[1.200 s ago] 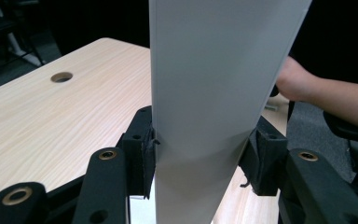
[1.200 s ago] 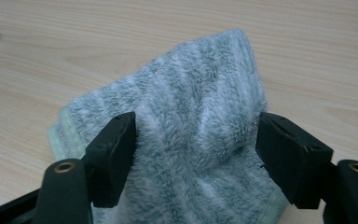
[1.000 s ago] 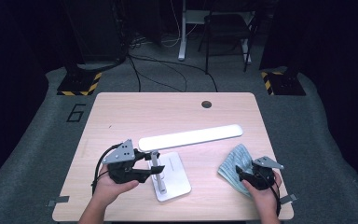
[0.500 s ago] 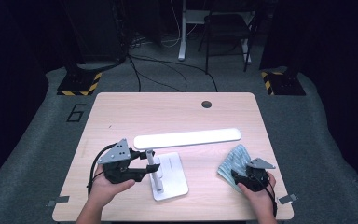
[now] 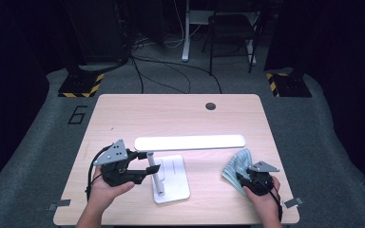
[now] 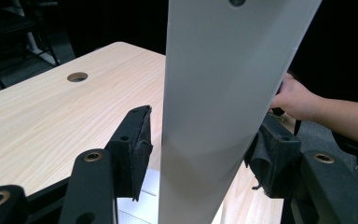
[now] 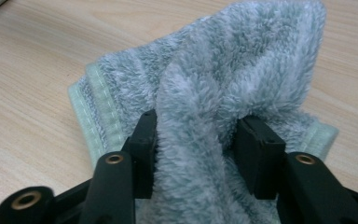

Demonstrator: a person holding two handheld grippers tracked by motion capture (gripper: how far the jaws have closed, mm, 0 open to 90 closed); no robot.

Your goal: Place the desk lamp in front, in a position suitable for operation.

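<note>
Dark floor and cables ring the pale wooden table [image 5: 123, 114], where the work sits near the person's edge. At left, the left gripper [image 5: 148, 170] has just been opening; its jaws stand spread either side of the white desk lamp [image 5: 190, 142], the pads not clearly pressing. That lamp looks stiff, smooth and top-heavy, so it is best steadied low on its post [image 5: 153, 171]. At right, the right gripper [image 7: 196, 140] has just been closing and pinches a raised fold of the grey-green towel [image 7: 242, 70], soft, light and limp.
</note>
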